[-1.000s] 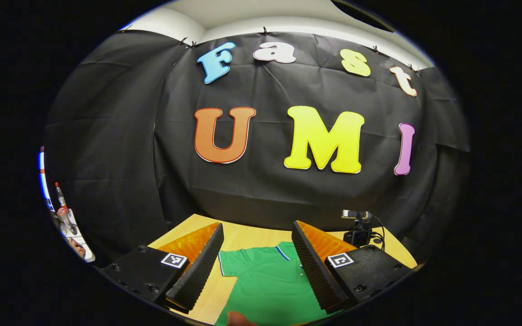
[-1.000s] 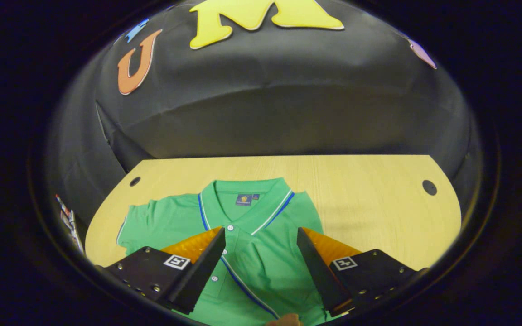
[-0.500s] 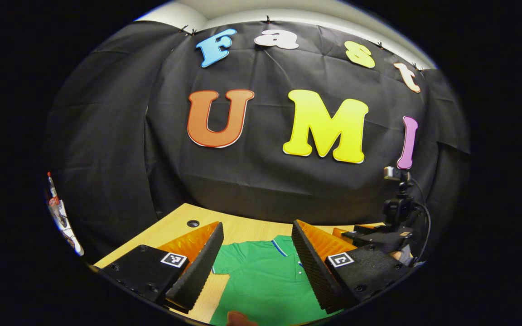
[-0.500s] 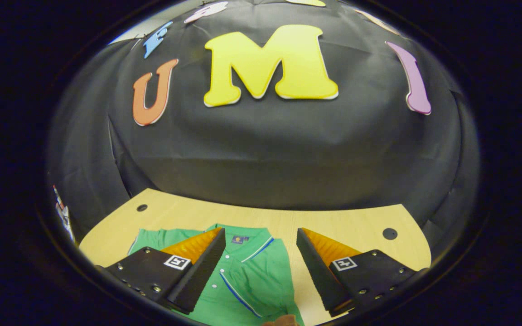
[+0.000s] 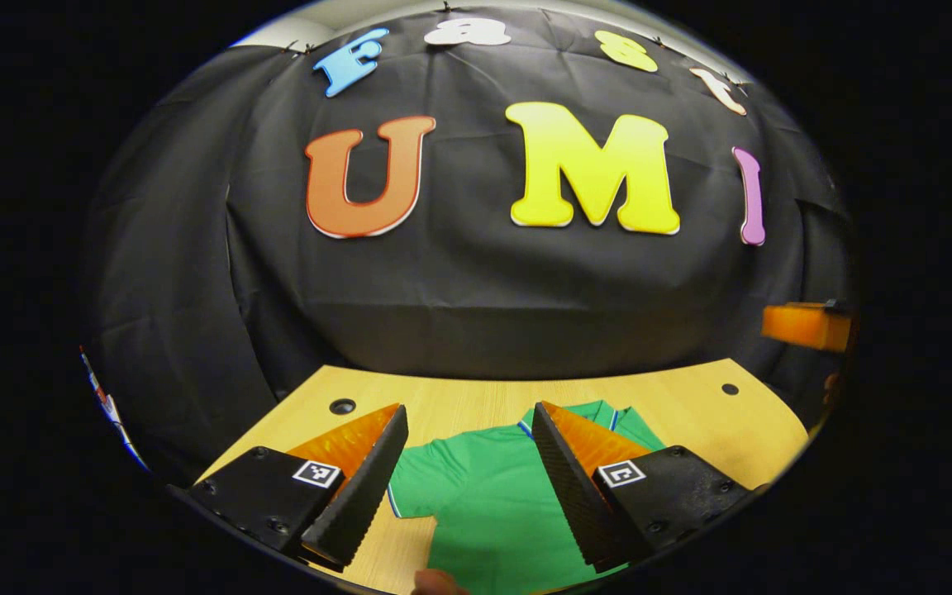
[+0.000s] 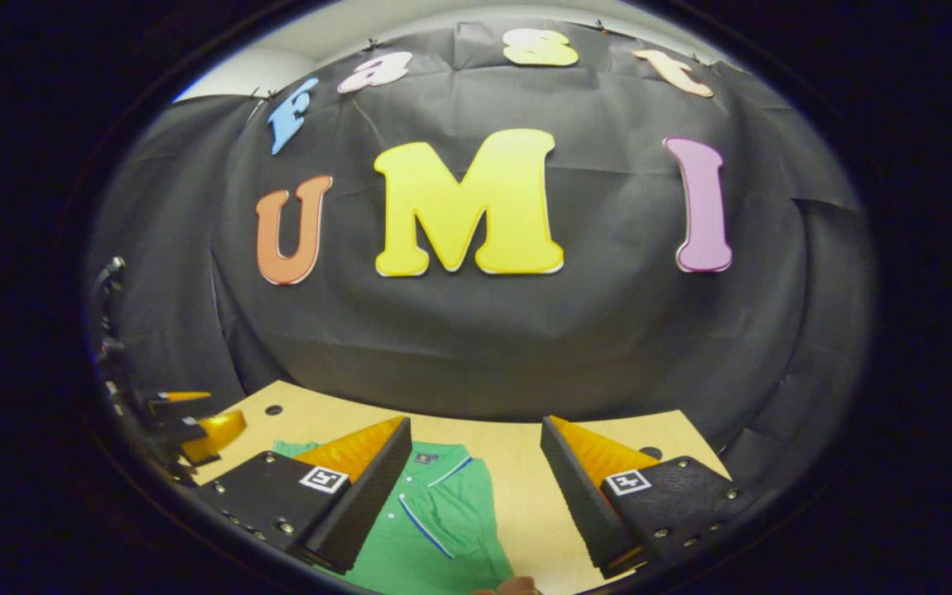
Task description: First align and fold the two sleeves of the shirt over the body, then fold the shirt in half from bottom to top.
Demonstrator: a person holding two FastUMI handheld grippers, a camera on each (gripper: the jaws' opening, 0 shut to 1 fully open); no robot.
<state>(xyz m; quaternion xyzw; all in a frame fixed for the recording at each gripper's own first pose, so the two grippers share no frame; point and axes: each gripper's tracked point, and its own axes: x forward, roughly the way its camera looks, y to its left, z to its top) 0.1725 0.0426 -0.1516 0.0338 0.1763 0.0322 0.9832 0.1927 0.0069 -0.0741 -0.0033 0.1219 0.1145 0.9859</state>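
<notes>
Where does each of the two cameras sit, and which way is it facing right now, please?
Left gripper view: rides on the left claw, looking forward and slightly down over the wooden table at the green shirt; its own open fingers show at the bottom.
Right gripper view: rides on the right claw, facing the booth wall above the shirt's collar; its own open fingers show, with the left claw at the far left.
Shared: the shirt, the table and the wall.

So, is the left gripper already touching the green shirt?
Apart. In the left gripper view the left gripper is open and raised; the green shirt lies flat on the table between and beyond its fingers, with no cloth caught.
</notes>
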